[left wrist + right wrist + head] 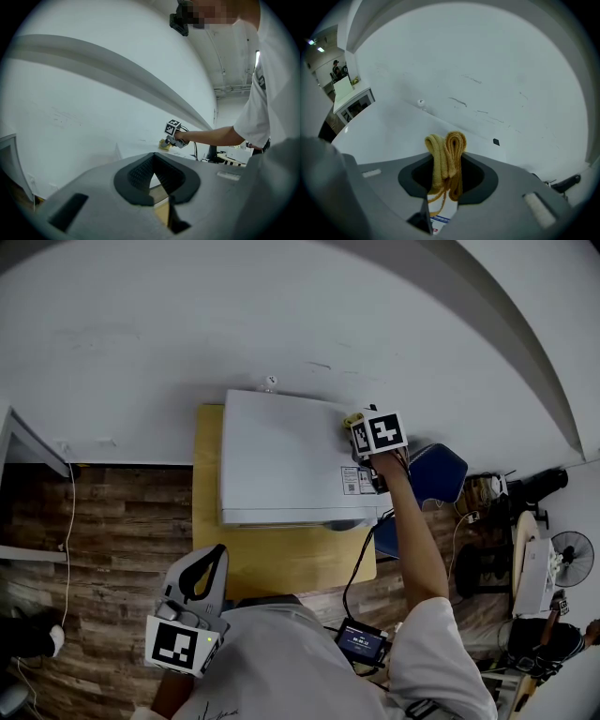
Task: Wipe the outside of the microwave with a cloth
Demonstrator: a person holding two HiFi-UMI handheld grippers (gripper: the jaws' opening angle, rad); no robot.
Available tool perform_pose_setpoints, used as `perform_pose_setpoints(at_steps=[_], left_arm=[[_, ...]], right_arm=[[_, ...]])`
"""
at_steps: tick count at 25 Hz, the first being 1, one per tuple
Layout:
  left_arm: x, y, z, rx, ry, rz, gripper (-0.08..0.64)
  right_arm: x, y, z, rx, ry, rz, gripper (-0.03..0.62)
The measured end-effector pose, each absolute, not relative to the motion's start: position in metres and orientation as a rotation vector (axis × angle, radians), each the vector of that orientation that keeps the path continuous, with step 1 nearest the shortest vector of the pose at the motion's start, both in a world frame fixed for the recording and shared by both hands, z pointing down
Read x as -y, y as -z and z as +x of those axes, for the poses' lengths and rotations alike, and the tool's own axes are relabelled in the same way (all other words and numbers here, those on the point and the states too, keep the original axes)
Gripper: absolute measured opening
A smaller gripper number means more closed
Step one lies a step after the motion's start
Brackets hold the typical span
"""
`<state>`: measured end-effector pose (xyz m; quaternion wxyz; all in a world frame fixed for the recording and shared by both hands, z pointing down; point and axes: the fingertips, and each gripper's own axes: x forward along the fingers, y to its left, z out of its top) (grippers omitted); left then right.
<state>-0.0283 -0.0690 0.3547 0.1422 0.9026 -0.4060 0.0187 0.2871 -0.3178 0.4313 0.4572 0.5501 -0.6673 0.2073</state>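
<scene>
The white microwave (pixel 281 456) stands on a small yellow table (pixel 281 563) against the wall. My right gripper (pixel 359 430) is at the back right corner of its top, shut on a folded yellow cloth (pixel 352 419) that rests on the top. In the right gripper view the cloth (pixel 449 150) bulges up between the shut jaws of the right gripper (pixel 445 176), above the microwave's top (pixel 389 136). My left gripper (pixel 217 557) hangs low in front of the table, shut and holding nothing. From the left gripper (pixel 153 174), the right gripper (pixel 174 136) and the cloth (pixel 164 144) show far off.
A white wall (pixel 281 324) runs right behind the microwave. A blue chair (pixel 433 474) stands right of the table, and a black cable runs down to a small screen device (pixel 363 641). A fan (pixel 572 559) and clutter fill the far right. A white desk edge (pixel 28 451) is at left.
</scene>
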Motion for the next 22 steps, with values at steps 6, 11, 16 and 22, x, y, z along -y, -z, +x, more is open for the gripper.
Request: perform_pose_setpoints(at_steps=[6,11,16,22], left_arm=[[0.066,-0.355,-0.039,1.183,-0.043,2.594,-0.002],[0.065,-0.354,-0.044,1.190,-0.030,2.594,-0.002],[0.065,-0.354,-0.048,1.196,-0.036,2.594,-0.002],[0.063,-0.356,-0.052,1.207,-0.051,2.583,-0.002]], right_arm=[[0.318,-0.431,0.263,1.656,-0.485,1.333,0.117],[0.318,-0.432,0.249,1.672,-0.483,1.321,0.117],[0.319,-0.431,0.230,1.690,-0.466,1.302,0.117],[0.318,-0.432,0.211,1.716,-0.451,1.285,0.117]])
